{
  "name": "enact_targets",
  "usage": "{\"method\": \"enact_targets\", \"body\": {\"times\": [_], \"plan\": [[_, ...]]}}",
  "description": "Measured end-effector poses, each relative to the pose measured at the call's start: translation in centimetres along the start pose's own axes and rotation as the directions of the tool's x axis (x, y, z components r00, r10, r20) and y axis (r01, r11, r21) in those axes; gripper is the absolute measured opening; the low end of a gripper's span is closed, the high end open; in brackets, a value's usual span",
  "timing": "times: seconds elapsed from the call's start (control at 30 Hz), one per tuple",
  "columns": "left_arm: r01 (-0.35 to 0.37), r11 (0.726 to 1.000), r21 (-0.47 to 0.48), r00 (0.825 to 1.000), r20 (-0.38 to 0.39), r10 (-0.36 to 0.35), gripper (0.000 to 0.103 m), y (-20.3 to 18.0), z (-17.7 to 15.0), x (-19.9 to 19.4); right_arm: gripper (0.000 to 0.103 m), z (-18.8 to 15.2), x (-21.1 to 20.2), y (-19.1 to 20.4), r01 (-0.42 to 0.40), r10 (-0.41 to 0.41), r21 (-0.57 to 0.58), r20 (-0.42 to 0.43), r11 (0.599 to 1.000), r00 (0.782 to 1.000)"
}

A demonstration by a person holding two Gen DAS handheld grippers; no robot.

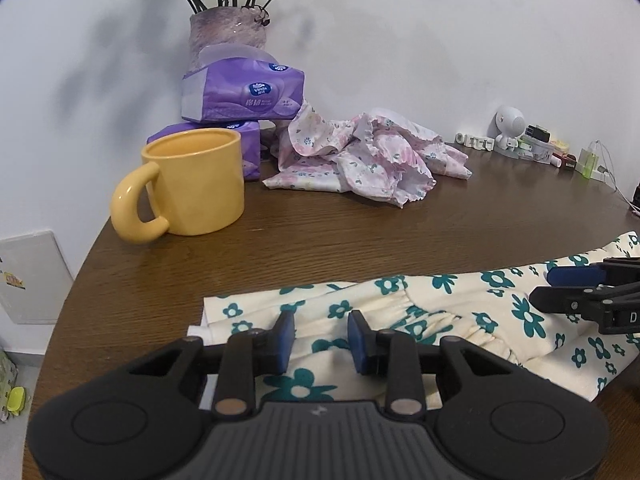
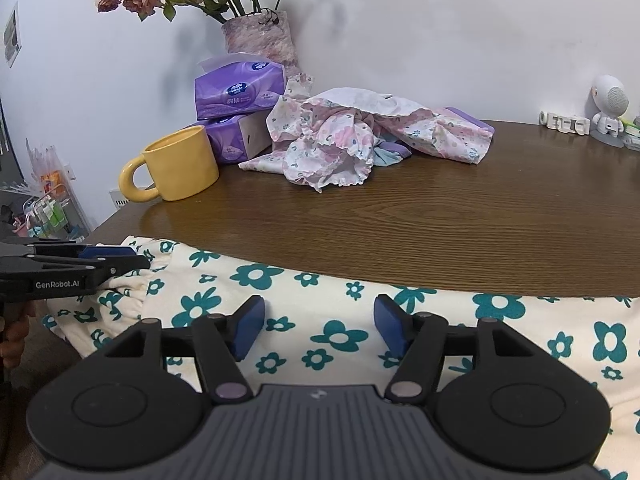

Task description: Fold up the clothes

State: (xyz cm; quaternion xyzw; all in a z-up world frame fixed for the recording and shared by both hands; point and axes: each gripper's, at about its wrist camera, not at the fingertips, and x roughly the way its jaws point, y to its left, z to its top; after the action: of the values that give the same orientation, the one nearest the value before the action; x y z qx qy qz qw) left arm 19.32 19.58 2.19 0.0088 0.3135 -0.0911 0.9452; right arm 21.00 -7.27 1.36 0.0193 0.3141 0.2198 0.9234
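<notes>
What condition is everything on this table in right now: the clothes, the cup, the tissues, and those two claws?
Cream flowered garment: spread flat at the table's near edge, under both claws.
Pink flowered garment: crumpled heap, unfolded.
Yellow mug: upright; contents can't be seen.
Tissue packs: stacked, top one opened.
Vase: upright, flowers wilted.
Left claw: open, gripping nothing.
Right claw: open, gripping nothing.

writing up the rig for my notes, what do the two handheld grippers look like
Both match: the left gripper and right gripper have black linkage arms, blue pads on the fingers, and a ribbed dark grey body flanked by round black discs. White "GenRobot.AI" lettering runs along the left one's side in the right wrist view.
</notes>
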Motion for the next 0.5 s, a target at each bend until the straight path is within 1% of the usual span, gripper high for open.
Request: {"method": "enact_targets", "body": {"times": [0.07, 0.13, 0.2, 0.27, 0.33, 0.37, 0.43, 0.5], "plan": [[-0.001, 1.0, -0.009, 1.0, 0.003, 0.001, 0.029, 0.0, 0.0, 0.0, 0.062, 0.0, 0.0, 0.1, 0.001, -0.001, -0.004, -0.001, 1.0, 1.0], [-0.005, 0.999, -0.034, 1.0, 0.007, 0.005, 0.032, 0.1, 0.1, -0.1, 0.063, 0.0, 0.0, 0.2, 0.003, -0.003, -0.009, -0.002, 1.0, 1.0], [-0.011, 0.997, -0.07, 1.0, 0.022, 0.013, 0.043, 0.3, 0.2, -0.3, 0.064, 0.0, -0.1, 0.0, -0.007, 0.007, -0.002, 0.001, 1.0, 1.0], [-0.014, 0.995, -0.097, 0.998, 0.06, 0.02, 0.05, 0.4, 0.4, -1.0, 0.066, 0.0, -0.2, -0.3, -0.024, 0.024, 0.012, 0.006, 1.0, 1.0], [-0.019, 0.993, -0.112, 0.993, 0.111, 0.031, 0.051, 0.3, 0.6, -1.8, 0.066, -0.1, -0.5, -0.8, -0.017, 0.016, 0.014, 0.01, 1.0, 1.0], [-0.01, 0.993, -0.116, 0.991, 0.134, 0.026, 0.052, 0.0, 0.7, -2.1, 0.066, -0.2, -0.6, -0.9, -0.006, 0.006, 0.01, 0.011, 1.0, 1.0], [0.034, 0.993, -0.113, 0.984, 0.175, -0.014, 0.052, -0.9, 0.8, -2.7, 0.066, -0.3, -1.0, -1.5, 0.015, -0.015, 0.008, 0.013, 1.0, 1.0], [0.089, 0.992, -0.088, 0.978, 0.198, -0.07, 0.052, -2.3, 0.8, -3.0, 0.066, -0.4, -1.4, -2.1, 0.035, -0.035, 0.01, 0.016, 0.999, 0.999]]}}
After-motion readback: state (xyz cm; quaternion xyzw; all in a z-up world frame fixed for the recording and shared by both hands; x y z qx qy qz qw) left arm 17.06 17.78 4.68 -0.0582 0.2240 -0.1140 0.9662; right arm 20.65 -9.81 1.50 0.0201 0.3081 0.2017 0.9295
